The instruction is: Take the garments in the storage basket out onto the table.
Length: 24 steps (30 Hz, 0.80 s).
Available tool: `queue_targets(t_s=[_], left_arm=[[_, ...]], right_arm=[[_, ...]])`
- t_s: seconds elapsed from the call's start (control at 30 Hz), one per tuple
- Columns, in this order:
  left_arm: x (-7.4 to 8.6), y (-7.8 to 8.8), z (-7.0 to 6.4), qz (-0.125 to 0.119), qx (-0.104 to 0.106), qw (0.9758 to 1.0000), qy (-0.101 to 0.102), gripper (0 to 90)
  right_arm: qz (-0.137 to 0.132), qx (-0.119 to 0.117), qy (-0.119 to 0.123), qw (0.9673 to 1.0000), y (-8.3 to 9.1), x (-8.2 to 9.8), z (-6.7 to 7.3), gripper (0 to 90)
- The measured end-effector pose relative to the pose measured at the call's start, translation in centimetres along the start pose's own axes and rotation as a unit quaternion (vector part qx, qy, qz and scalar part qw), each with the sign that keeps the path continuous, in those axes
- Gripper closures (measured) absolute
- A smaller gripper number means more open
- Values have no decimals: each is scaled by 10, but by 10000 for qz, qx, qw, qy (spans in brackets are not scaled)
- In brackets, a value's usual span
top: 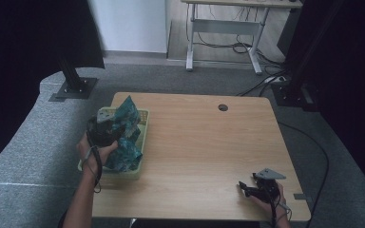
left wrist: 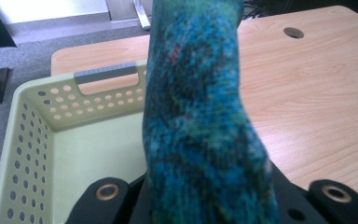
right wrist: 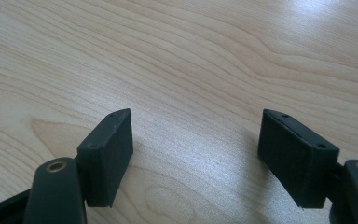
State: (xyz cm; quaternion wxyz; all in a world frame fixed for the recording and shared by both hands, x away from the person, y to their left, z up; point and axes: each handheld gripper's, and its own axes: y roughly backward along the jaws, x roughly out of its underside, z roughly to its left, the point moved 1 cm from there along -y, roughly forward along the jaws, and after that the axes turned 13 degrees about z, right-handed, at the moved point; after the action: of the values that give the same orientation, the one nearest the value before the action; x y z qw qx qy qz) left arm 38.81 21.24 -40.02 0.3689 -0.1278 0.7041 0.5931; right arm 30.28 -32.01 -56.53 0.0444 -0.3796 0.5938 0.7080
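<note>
Where the blue-green cloth (left wrist: 200, 116) rises out of the left gripper (top: 105, 129), it stands as a tall, narrow column, its long axis running nearly straight up from the jaws, with a slight lean toward the far side of the table (top: 204, 147) near the top. From the high view, one peak of it points up and away from the person, while the rest bunches down into the pale green basket (top: 144, 118) at the table's left edge. That gripper is clamped tight on the fabric, held over the basket's near half; the hand (top: 95, 151) wraps the gripper body from below, forearm coming in steeply from the near edge. Seen along the jaws, the basket's perforated walls and grey handle lie just behind the cloth.

Well apart, at the near right corner, the right gripper (top: 247, 188) sits low over bare wood, its jaws spread wide with nothing between them, pointing leftward across the table.
</note>
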Motion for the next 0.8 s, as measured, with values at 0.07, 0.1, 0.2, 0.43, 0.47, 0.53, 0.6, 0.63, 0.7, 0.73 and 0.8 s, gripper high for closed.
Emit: queue_targets(t_s=[0.07, 0.1, 0.2, 0.43, 0.47, 0.53, 0.6, 0.63, 0.7, 0.73, 0.8], left_arm=[[-1, 1, -1, 11, -14, 10000, -38, 873], [-1, 2, -2, 8, -15, 10000, -46, 874], [-2, 5, -3, -20, -10, 10000, -57, 873], [-4, 13, -5, -101, 13, 9999, -56, 874], [-4, 14, -6, -128, 35, 9999, -53, 873], [-5, 17, -7, -146, 58, 9998, -87, 874], [-6, 19, -9, -182, 57, 9997, -121, 873], [-7, 20, -10, -193, 63, 9997, -137, 874], [-8, 22, -12, -213, 59, 9996, -175, 873], [-8, 23, -13, -226, 59, 9995, -193, 873], [-9, 25, -15, -249, 61, 9995, -205, 873]], right_arm=[[0, 1, -2, 10000, 0, 0, 0, 253], [1, 3, -2, 10000, 0, 0, 0, 253], [0, 5, -4, 10000, 0, 0, 0, 253], [3, -1, -8, 10000, 0, 0, 0, 253], [2, 0, -8, 10000, 0, 0, 0, 253], [-2, 4, 1, 10000, 0, 0, 0, 253], [-3, 5, 1, 10000, 0, 0, 0, 253], [-2, 4, 1, 10000, 0, 0, 0, 253], [-2, 5, 1, 10000, 0, 0, 0, 253], [4, 1, -8, 10000, 0, 0, 0, 253], [3, 2, -7, 10000, 0, 0, 0, 253]])
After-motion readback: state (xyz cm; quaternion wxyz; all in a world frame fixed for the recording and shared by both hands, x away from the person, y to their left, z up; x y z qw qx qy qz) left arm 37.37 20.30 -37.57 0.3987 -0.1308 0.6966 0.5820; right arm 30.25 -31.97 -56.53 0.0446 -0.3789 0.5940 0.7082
